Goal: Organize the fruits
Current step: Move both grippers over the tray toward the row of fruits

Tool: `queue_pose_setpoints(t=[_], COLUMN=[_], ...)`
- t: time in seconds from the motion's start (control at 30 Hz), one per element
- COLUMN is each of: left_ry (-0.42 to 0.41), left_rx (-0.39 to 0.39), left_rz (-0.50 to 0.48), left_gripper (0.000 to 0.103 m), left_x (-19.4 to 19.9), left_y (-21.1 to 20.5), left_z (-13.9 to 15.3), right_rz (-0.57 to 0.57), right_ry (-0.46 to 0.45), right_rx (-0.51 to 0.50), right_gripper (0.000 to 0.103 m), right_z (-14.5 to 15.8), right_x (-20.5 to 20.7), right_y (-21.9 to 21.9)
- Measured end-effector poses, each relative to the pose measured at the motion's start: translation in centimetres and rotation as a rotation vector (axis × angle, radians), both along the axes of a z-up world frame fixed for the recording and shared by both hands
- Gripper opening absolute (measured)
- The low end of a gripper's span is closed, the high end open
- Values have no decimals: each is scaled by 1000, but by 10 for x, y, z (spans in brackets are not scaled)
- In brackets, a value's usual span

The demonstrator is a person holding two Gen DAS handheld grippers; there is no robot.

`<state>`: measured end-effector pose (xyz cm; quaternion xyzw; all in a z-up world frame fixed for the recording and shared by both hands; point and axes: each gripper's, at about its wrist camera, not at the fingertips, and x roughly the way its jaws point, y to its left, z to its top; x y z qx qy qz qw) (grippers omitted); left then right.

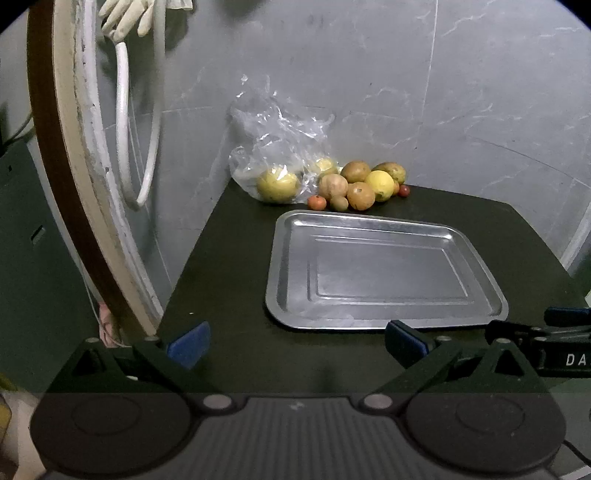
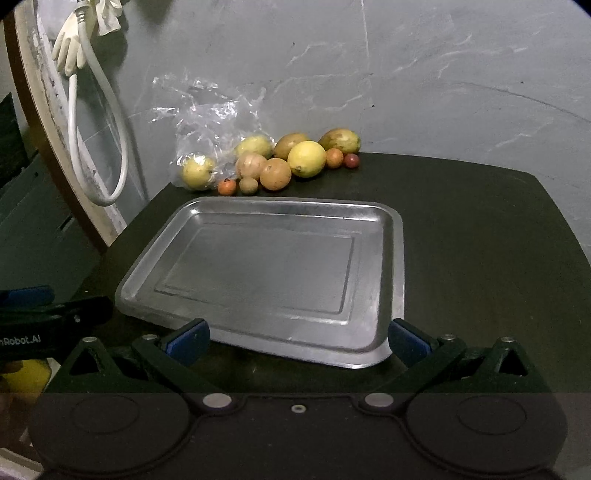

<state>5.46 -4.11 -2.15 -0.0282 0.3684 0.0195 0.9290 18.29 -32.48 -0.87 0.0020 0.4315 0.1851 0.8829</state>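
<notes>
A pile of fruit (image 1: pixel 360 184) (image 2: pixel 280 162) lies at the back of the dark table, against the wall: a yellow lemon (image 1: pixel 379 184) (image 2: pixel 306 158), brown-orange round fruits, green-yellow ones and small red ones. One yellow-green fruit (image 1: pixel 277 186) (image 2: pixel 197 172) sits inside a clear plastic bag (image 1: pixel 277 147) (image 2: pixel 207 122). An empty metal tray (image 1: pixel 384 314) (image 2: pixel 391 258) lies in front of the pile. My left gripper (image 1: pixel 297 345) is open over the table's near edge. My right gripper (image 2: pixel 297 341) is open at the tray's near rim. Both hold nothing.
A white hose (image 1: pixel 123 129) (image 2: pixel 110 147) and a pale rubber glove (image 1: pixel 125 16) (image 2: pixel 68 48) hang on the grey wall at left, beside a wooden-edged frame (image 1: pixel 70 184). The right gripper's body (image 1: pixel 554 347) shows at the left view's right edge.
</notes>
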Motion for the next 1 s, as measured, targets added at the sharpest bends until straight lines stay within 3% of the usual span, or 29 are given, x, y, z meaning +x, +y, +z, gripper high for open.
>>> queue_pose_setpoints(t=[0.53,0.73,1.0], left_ry=[48,102,155], left_rx=[13,53,16], left_rz=[91,122,148], left_gripper=[102,102,102], left_x=[43,56,63], left_y=[-39,-53,-39], left_z=[-13,-15,-12], right_rz=[125,85,-60], right_ry=[19,23,4], right_rx=[129,119,57], right_gripper=[102,102,102], right_z=[-7,-10,-9], right_x=[34,38,60], right_y=[-11,-5,7])
